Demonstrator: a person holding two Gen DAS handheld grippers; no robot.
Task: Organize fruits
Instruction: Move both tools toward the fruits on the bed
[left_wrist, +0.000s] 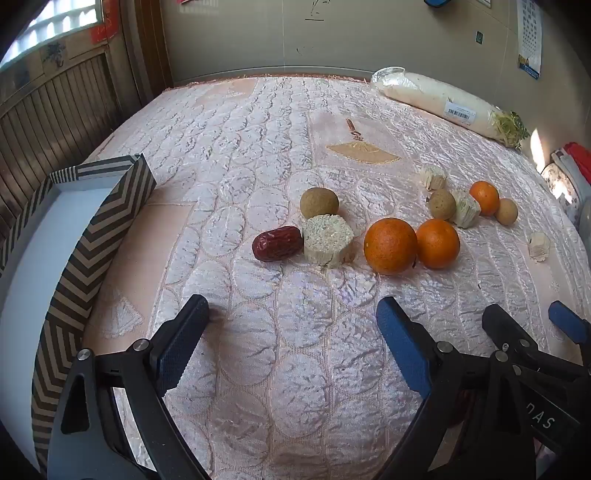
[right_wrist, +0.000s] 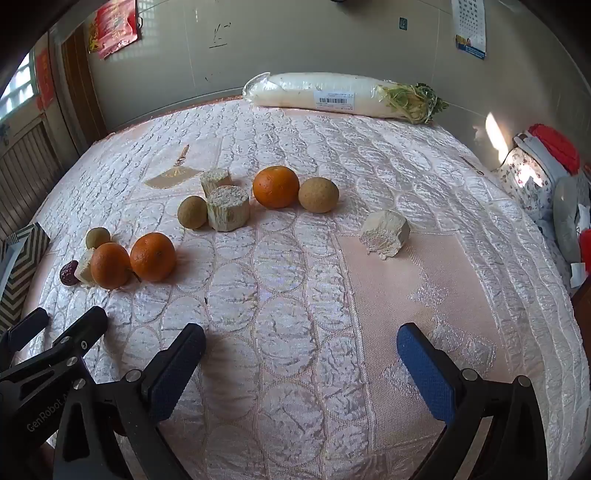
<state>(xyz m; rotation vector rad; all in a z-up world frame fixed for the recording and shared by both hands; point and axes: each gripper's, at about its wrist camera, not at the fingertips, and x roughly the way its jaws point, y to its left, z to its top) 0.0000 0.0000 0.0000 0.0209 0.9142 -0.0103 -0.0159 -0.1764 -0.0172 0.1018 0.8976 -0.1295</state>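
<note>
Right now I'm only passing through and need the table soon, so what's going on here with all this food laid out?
A person is sorting fruit with two handheld grippers, and nothing is picked up yet. The left gripper and right gripper both hover open and empty above the tablecloth. Three oranges, brown round fruits, a red date and pale cut chunks lie loose on the cloth. The striped box at the left has no fruit visible in it.
</note>
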